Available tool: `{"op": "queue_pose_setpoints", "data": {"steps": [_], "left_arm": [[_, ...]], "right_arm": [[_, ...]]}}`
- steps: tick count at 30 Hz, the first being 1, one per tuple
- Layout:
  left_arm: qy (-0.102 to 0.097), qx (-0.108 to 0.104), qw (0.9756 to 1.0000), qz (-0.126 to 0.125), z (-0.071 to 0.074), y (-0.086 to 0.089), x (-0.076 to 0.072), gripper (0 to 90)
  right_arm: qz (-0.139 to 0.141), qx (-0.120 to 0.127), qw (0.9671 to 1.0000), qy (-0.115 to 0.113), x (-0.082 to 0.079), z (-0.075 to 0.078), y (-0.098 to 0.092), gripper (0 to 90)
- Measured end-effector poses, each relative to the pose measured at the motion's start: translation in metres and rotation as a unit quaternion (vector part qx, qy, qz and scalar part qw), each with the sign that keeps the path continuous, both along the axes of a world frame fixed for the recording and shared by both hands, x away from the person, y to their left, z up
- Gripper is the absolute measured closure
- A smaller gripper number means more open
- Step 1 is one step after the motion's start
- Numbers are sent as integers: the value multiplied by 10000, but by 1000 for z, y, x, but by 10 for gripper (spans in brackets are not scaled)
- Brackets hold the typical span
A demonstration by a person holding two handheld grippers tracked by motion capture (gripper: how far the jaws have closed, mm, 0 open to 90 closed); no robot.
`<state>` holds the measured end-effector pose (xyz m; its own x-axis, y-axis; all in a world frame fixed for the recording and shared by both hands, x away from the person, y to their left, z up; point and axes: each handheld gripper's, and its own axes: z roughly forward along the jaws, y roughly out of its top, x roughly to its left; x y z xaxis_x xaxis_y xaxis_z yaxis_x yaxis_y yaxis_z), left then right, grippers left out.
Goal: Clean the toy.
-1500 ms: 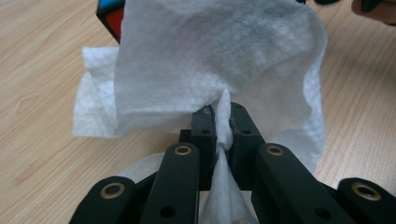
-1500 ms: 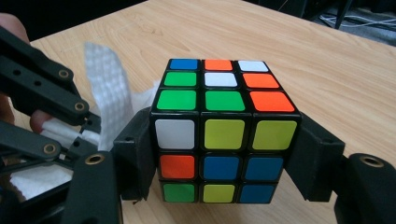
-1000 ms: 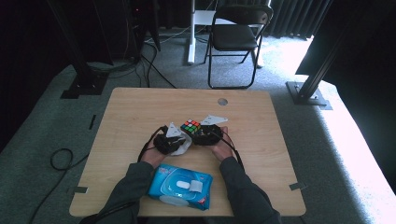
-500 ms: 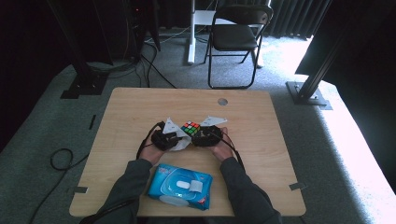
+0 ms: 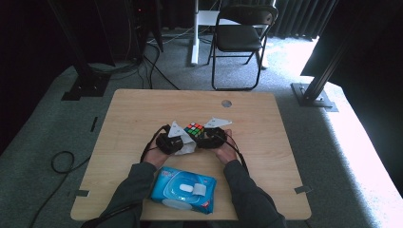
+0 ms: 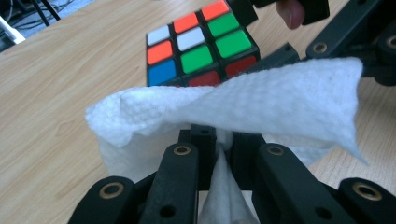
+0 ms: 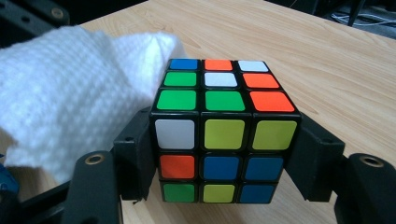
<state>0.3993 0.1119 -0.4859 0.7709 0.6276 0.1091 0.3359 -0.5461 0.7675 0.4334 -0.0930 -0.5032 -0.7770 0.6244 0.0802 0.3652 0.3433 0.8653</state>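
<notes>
Puzzle cube (image 7: 224, 140) is sitting in the lower middle of the right gripper view, black-framed, three by three stickers per face. Face toward the camera is showing white, yellow, yellow along the top row, orange and two blues below, then green, yellow, blue. Top face is showing blue, orange, white at the far row, green, white, orange in the middle, two greens and an orange nearest. In the high view the cube (image 5: 194, 129) is lying at the centre of the wooden table (image 5: 128, 114), between the two grippers.

Right gripper (image 7: 224, 154) is clamping the cube, one black jaw pressing on each side face. In the high view the right gripper (image 5: 202, 137) is reaching in from the right of centre, forearm in a dark sleeve rising from the bottom edge.

Left gripper (image 6: 218, 147) is pinching a white wipe (image 6: 233, 105), jaws drawn together on a fold of it low in the left gripper view; the cloth is fanning out across the middle of the frame, with the cube (image 6: 201, 44) just beyond it at the top. In the high view the left gripper (image 5: 179, 141) is sitting left of centre, wipe bunched against the cube's left side.

Blue wipes pack (image 5: 183, 189) is lying near the bottom edge of the high view, between the forearms.
</notes>
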Motion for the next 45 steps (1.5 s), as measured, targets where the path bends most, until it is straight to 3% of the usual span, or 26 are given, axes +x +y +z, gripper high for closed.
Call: {"op": "queue_pose_setpoints", "data": {"steps": [8, 17, 25, 45], "left_arm": [[65, 37, 10000, -61, -6, -6, -1, 831], [51, 64, 9996, -262, -4, -13, -6, 831], [48, 30, 9996, -284, -4, -13, -6, 831], [92, 32, 10000, 14, -6, 1, 1, 827]], "right_arm": [[-105, 122, 9999, 21, 1, 2, -1, 342], [-218, 165, 9996, -16, 2, 5, 0, 342], [-221, 187, 9996, 6, 3, 4, -1, 342], [-293, 219, 9993, 39, 2, 2, -7, 342]]}}
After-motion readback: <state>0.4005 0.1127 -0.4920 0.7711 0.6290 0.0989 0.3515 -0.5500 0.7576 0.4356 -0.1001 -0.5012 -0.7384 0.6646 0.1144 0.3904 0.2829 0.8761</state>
